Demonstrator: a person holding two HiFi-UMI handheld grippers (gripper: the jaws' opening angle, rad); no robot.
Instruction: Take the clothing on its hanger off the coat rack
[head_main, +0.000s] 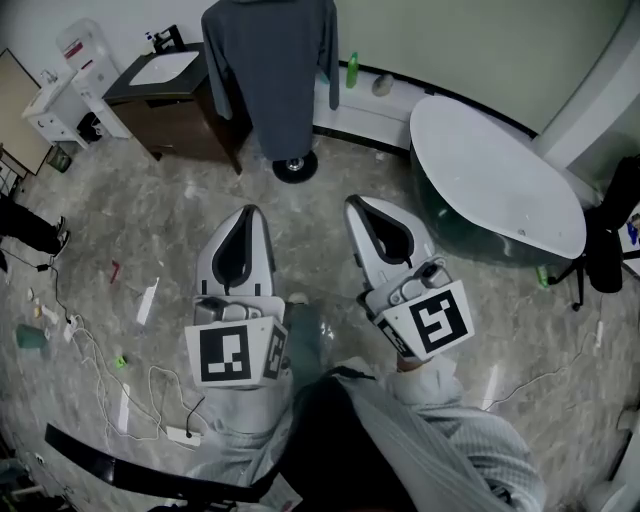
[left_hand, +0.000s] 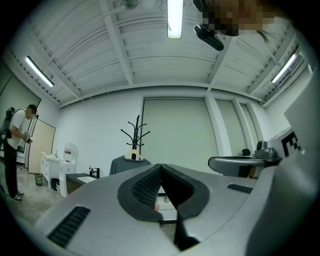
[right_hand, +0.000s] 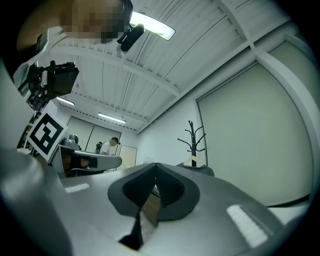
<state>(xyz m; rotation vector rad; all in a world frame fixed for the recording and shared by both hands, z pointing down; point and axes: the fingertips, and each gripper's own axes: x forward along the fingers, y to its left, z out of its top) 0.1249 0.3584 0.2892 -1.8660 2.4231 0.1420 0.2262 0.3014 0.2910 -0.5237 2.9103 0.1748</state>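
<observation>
A dark grey garment (head_main: 270, 70) hangs on a wooden hanger from the black coat rack, whose round base (head_main: 294, 166) stands on the floor ahead of me. My left gripper (head_main: 244, 214) and right gripper (head_main: 357, 205) are side by side, well short of the rack, both shut and holding nothing. In the left gripper view the rack (left_hand: 136, 134) and the garment (left_hand: 128, 164) show just left of the closed tips (left_hand: 160, 167). The right gripper view has the rack (right_hand: 193, 139) and hanger (right_hand: 192, 161) right of its closed tips (right_hand: 155, 166).
A dark cabinet with a sink (head_main: 170, 100) stands left of the rack and a white oval tub (head_main: 495, 175) to its right. Cables and a power strip (head_main: 182, 435) lie on the floor at left. A person (left_hand: 15, 150) stands far left.
</observation>
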